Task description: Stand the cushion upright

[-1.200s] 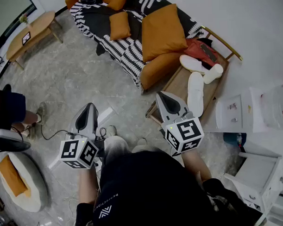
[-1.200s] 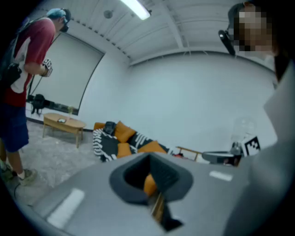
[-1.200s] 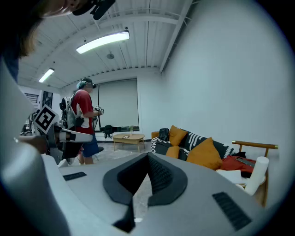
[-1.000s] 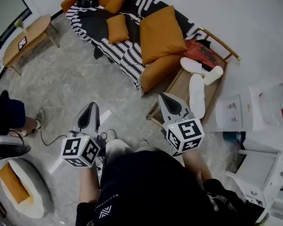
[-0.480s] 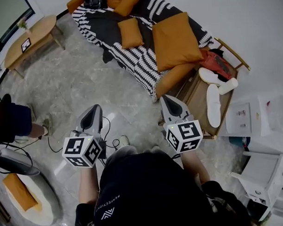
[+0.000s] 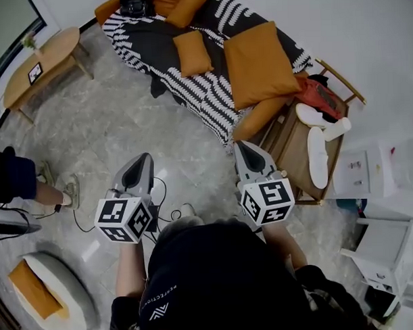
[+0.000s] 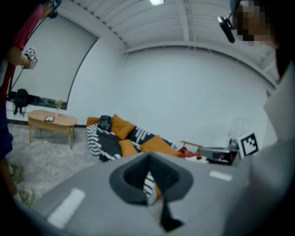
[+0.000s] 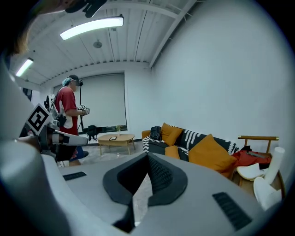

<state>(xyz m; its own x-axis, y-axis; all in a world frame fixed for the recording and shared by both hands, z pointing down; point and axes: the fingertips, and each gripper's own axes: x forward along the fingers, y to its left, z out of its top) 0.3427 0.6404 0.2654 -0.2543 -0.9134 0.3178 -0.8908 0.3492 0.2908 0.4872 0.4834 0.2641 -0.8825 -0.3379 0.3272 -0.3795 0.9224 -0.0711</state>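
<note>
left gripper (image 6: 144,157) and right gripper (image 6: 241,145) have neared the sofa (image 6: 207,100), side by side, both pressed together.

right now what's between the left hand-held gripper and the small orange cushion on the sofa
In the head view: bare floor, then the striped throw before the small cushion.

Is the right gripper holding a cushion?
No, the right gripper is shut on nothing; the large orange cushion sits far off on the sofa.
</note>
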